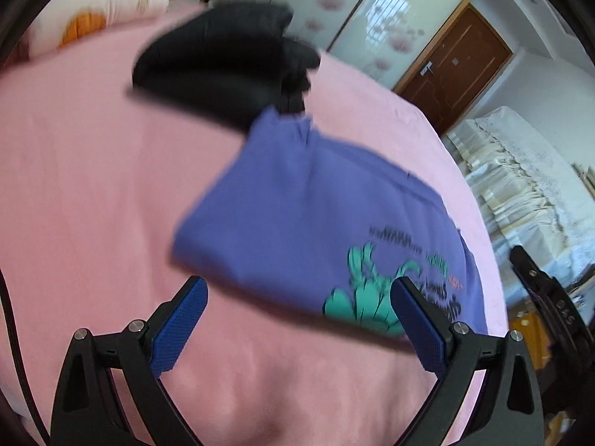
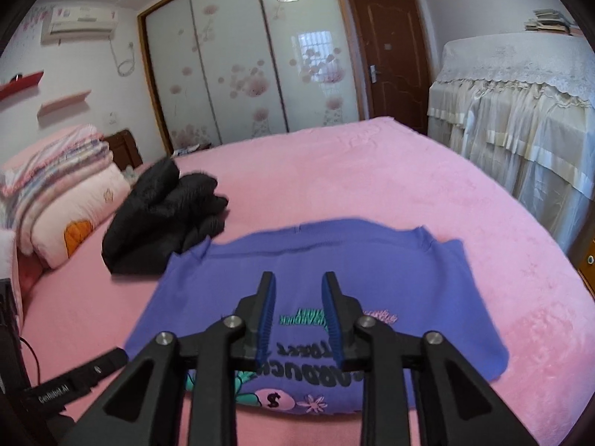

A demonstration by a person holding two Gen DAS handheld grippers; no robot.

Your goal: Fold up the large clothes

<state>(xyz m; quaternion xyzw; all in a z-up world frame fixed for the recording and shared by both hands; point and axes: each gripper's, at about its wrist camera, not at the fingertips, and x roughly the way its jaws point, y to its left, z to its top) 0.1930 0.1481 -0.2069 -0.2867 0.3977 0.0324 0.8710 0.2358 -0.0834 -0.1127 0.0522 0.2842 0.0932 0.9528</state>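
Blue pads: both grippers carry black fingers with blue ribbed pads on the inner faces.
Left gripper (image 1: 299,299): its jaws stand wide apart with nothing between them; its far right pad overlaps the near printed edge of the shirt in its own view, but whether it touches I cannot tell.
Right gripper (image 2: 299,293): its jaws stand narrow, a slim gap between the pads, nothing gripped; it hangs over the near middle of the shirt, pointing at the far wall.
Shirt (image 2: 316,308): a purple shirt, folded into a rough rectangle, lies flat on the bed just beyond the right gripper; dark lettering and a green and pink print show on its near part.
Bed (image 2: 409,186): covered in a pink fleecy blanket, it bears everything here.
Strap (image 2: 74,379): a black band with white lettering lies on the near left edge of the bed.
Black clothes (image 2: 167,215): a heap of dark garments sits at the far left corner of the shirt, touching or just overlapping it.
Quilts (image 2: 63,200): folded pink and striped bedding is stacked at the far left.
Draped furniture (image 2: 513,119): a cream lace cover hangs at the right.
Wardrobe (image 2: 241,59): sliding doors with pink flowers fill the far wall.
Door (image 2: 390,55): brown wood, right of the wardrobe.
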